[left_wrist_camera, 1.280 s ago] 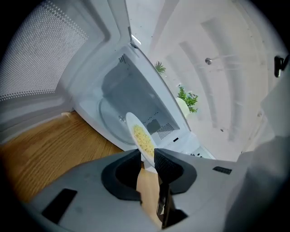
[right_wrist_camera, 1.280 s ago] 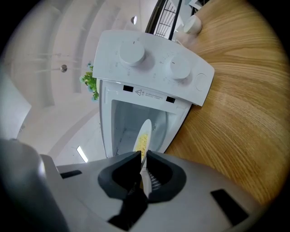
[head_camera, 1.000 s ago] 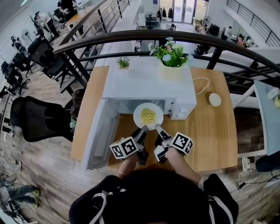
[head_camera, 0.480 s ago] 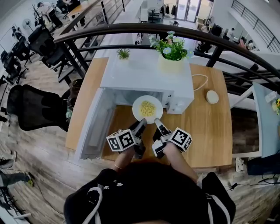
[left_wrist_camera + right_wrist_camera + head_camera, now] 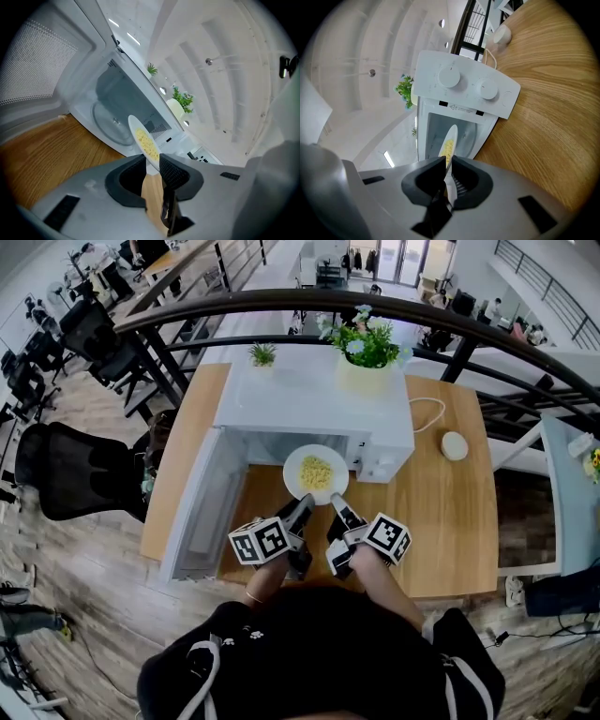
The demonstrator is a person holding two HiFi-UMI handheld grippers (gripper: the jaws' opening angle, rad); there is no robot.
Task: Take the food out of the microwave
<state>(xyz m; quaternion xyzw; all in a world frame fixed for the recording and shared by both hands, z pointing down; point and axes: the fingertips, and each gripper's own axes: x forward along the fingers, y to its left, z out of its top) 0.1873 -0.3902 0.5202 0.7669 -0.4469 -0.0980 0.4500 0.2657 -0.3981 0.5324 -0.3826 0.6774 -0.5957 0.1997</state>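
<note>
Plate (image 5: 296,476) of food (image 5: 317,472) clamped by left gripper (image 5: 302,508) and right gripper (image 5: 336,510) (microwave (image 5: 314,404) open).

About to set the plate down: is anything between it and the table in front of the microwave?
Nothing visible. The left gripper and right gripper hold the plate just outside the microwave; the table beneath is bare, the open door off to the left.

wooden table (image 5: 450,521), black railing (image 5: 281,304), office chair (image 5: 70,479)
</note>
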